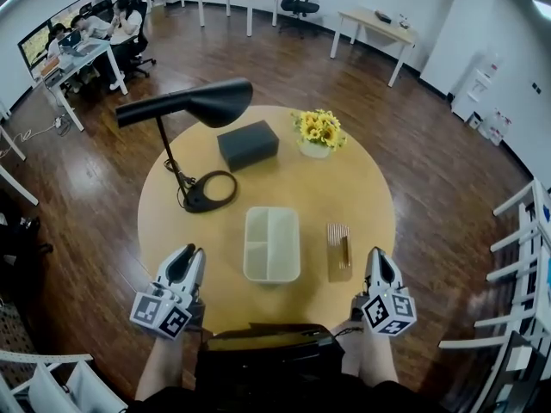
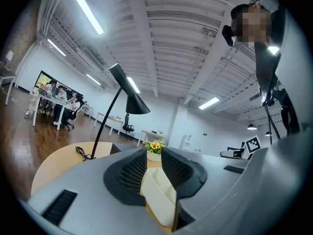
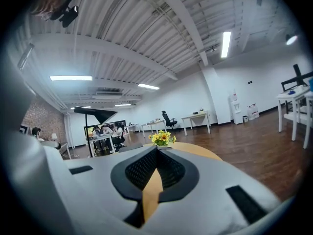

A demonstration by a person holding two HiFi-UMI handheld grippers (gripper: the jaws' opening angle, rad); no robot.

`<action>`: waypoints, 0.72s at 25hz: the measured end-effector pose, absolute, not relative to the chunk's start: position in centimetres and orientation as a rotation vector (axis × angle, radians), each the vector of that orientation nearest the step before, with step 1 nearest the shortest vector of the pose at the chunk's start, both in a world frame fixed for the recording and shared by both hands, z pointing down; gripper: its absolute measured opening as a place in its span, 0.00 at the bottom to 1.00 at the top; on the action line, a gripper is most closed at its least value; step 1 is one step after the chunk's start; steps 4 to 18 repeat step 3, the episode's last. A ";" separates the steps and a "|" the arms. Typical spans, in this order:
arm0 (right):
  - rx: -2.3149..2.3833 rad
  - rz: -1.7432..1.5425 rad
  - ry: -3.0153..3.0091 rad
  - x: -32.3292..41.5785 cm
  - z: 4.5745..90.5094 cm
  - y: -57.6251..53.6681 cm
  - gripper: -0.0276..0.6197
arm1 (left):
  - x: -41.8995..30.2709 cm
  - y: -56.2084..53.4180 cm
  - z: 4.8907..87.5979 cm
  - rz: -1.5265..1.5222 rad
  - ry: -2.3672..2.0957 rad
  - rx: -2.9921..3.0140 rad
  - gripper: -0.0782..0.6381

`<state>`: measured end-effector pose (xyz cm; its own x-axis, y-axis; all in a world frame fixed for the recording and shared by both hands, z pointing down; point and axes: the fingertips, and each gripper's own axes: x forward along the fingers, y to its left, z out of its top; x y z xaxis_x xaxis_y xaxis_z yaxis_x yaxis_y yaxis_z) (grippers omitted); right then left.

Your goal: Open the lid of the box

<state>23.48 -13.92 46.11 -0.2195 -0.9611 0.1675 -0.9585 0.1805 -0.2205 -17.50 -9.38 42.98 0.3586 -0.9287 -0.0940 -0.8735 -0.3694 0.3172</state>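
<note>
The box (image 1: 272,244) lies on the near half of the round tabletop (image 1: 362,188), about midway between its left and right edges, long side running from near to far. It is white and shows one long compartment on the right and two shorter ones on the left; whether a clear lid covers it cannot be told. A strip of bare wood separates its near end from the near edge.

Just right of the box, apart from it, lies a ribbed wooden piece (image 1: 339,248). Bare tabletop runs from the box's left side to the left edge. Beyond the box's far-left corner sits the lamp (image 1: 185,103), its round base (image 1: 211,191) ringed by its cord and its shade leaning over the far-left part. A black case (image 1: 248,144) and flowers (image 1: 318,131) stand near the far edge, well apart from the box.

The left gripper (image 1: 191,252) hangs over the near-left edge, clenched on nothing; in its own view the box (image 2: 159,192) shows below through the slit behind its closed tips. The right gripper (image 1: 379,252) hangs over the near-right edge near the wooden piece, jaws together and empty, bare tabletop showing beneath them.

Open floor (image 1: 103,188) surrounds the table; white racks (image 1: 525,231) stand to the right.
</note>
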 end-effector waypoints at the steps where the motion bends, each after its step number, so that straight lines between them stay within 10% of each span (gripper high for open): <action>1: -1.966 -0.432 2.405 23.7 46.1 -13.9 0.04 | -17.6 -9.3 43.0 -0.378 -1.625 2.403 0.22; 18: -1.979 -0.420 2.399 24.0 46.0 -13.9 0.04 | -17.9 -9.0 43.2 -0.370 -1.632 2.396 0.22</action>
